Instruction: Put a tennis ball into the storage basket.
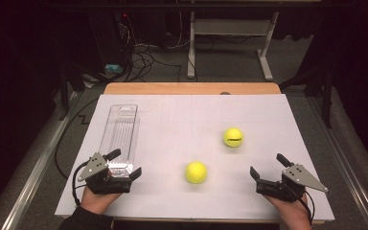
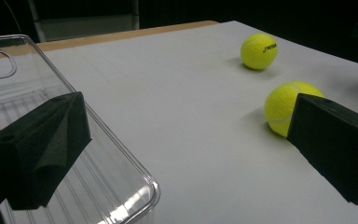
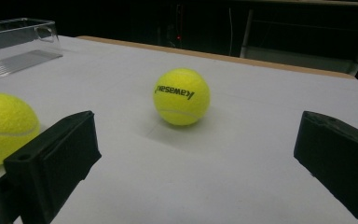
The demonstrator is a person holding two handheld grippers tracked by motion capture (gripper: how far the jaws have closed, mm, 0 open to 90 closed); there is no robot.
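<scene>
White surface [image 1: 182,115], lit against a dark room. Landmark: clear bin [image 1: 120,136], long and narrow, lying along the left part of the surface, long axis running from the near edge toward the far edge, open side up, nothing seen inside.

Near ball [image 1: 196,172]: yellow, right of the bin's near end, on bare surface, well apart from the bin. Far ball [image 1: 233,137]: further right of the bin and deeper in, about level with the bin's middle, black lettering facing the near side. Both apart from each other, nothing between them. Round, so no long axis to tell.

Left claw [image 1: 124,164]: at the bin's near end, spread wide, pinching nothing; one jaw over the bin's near corner, the other out over bare surface on the side toward the near ball. In the left gripper view, left claw [image 2: 182,149] pointing along the bin's right wall [image 2: 116,154], near ball [image 2: 284,105] partly hidden behind the right-hand jaw, far ball [image 2: 259,51] beyond it in the open.

Right claw [image 1: 267,165]: far right of the bin, past both balls, spread wide, empty. In the right gripper view, right claw [image 3: 196,149] aimed at the far ball [image 3: 182,96], clear path between the jaws; near ball [image 3: 4,126] at the left edge behind the left-hand jaw, bin [image 3: 18,46] far back at the left.

Beyond the bin's far end: wooden edge [image 1: 191,88], then floor with cables [image 1: 139,57] and a white frame's legs [image 1: 230,43].
</scene>
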